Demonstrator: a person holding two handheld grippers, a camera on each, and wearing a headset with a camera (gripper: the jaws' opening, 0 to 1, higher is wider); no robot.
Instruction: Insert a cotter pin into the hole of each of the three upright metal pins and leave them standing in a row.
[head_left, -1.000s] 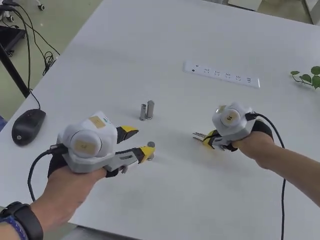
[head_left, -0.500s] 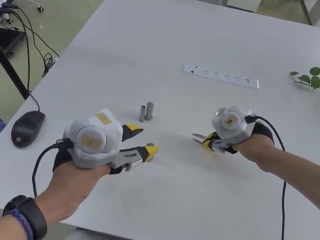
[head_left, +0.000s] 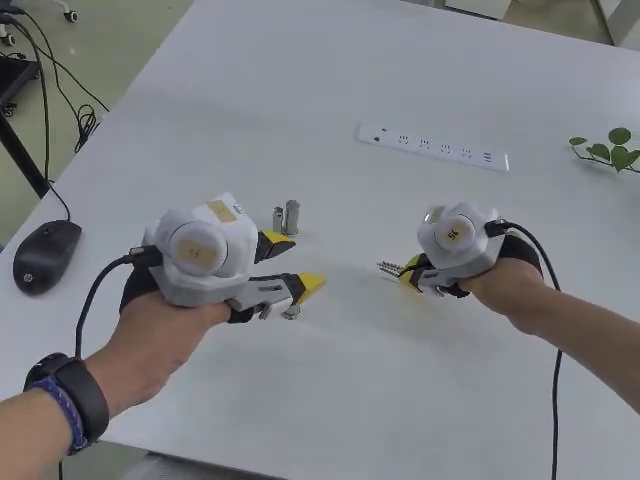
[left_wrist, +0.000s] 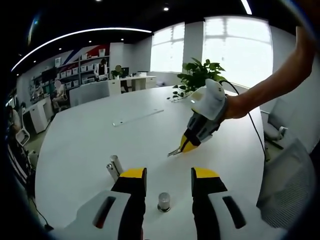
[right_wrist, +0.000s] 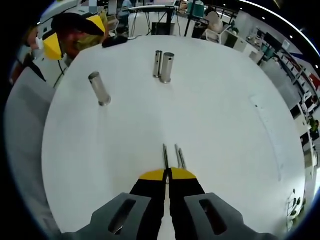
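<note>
Three short upright metal pins stand on the white table (head_left: 330, 90). Two of them (head_left: 285, 217) stand side by side; these two (right_wrist: 163, 66) lie ahead of the right jaws. The single pin (head_left: 291, 312) stands nearer me, just below my left gripper (head_left: 297, 262). In the left gripper view that single pin (left_wrist: 164, 201) is low between the open jaws of my left gripper (left_wrist: 169, 175). My right gripper (head_left: 408, 272) is shut on thin cotter pins (head_left: 388, 267), which stick out of it toward the pins. The cotter pins (right_wrist: 172, 155) protrude from the shut right gripper (right_wrist: 168, 174).
A white power strip (head_left: 432, 148) lies further back. A black mouse (head_left: 42, 255) sits near the table's left edge, and plant leaves (head_left: 605, 148) reach in at the far right. Cables trail from both grippers.
My left gripper has moved forward and right, so its lower fingertip now reaches past the single pin. The right gripper holds its place with the cotter pins. The head camera has shifted.
</note>
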